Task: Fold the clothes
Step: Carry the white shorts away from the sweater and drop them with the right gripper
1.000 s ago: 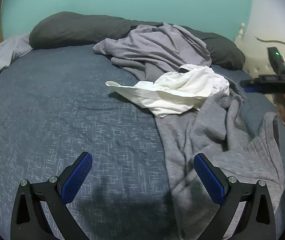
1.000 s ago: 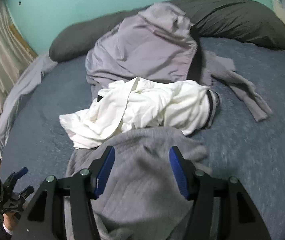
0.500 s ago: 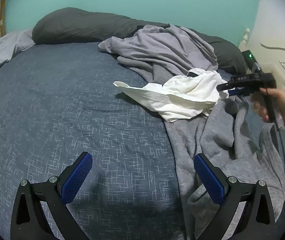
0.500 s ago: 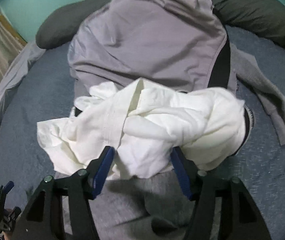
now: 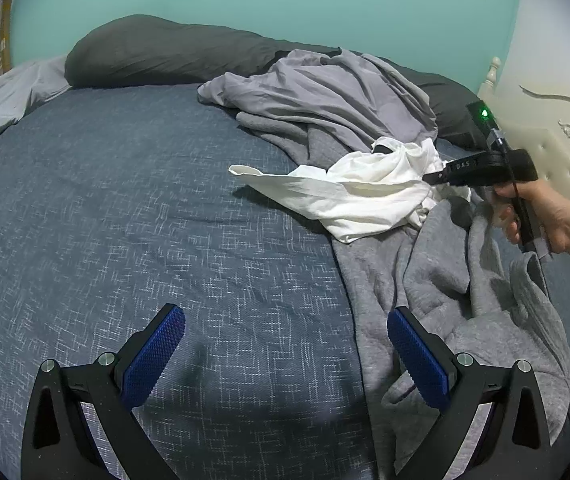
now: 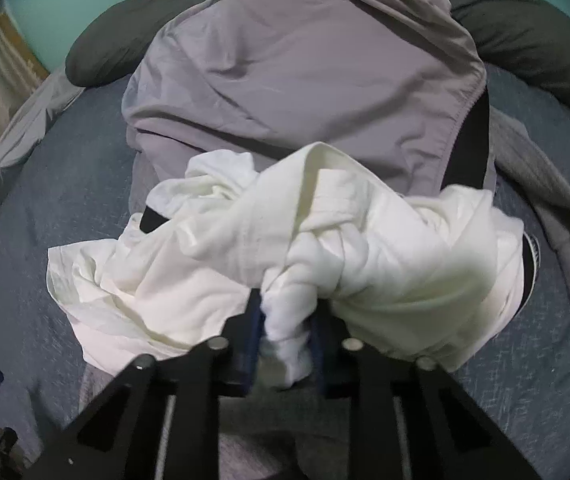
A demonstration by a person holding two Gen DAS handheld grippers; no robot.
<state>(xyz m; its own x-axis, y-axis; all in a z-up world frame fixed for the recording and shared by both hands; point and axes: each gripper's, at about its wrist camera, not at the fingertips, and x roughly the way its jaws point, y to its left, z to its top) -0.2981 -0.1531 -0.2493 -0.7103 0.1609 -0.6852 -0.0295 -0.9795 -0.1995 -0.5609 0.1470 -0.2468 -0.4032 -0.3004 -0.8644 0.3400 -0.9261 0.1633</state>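
Observation:
A crumpled white garment (image 5: 359, 196) (image 6: 245, 256) lies on a heap of grey clothes on the bed. My right gripper (image 6: 287, 320) is shut on a bunched fold of it at its near edge. From the left wrist view, that gripper's body (image 5: 481, 170) reaches the white garment's right side, held by a hand (image 5: 545, 216). My left gripper (image 5: 285, 348) hovers open over the blue bedspread (image 5: 125, 220), with its right finger above the edge of a grey sweatshirt (image 5: 445, 280). A light grey garment (image 5: 325, 96) (image 6: 305, 64) lies behind the white one.
Dark grey pillows (image 5: 157, 56) line the teal wall at the back. A pale sheet (image 5: 1, 100) hangs off the bed's left side. A cream padded headboard (image 5: 557, 128) stands at the right. Bare bedspread stretches left of the clothes.
My right gripper moved forward onto the white garment and shut on a fold of it. The left gripper stayed open and turned slightly towards the pile.

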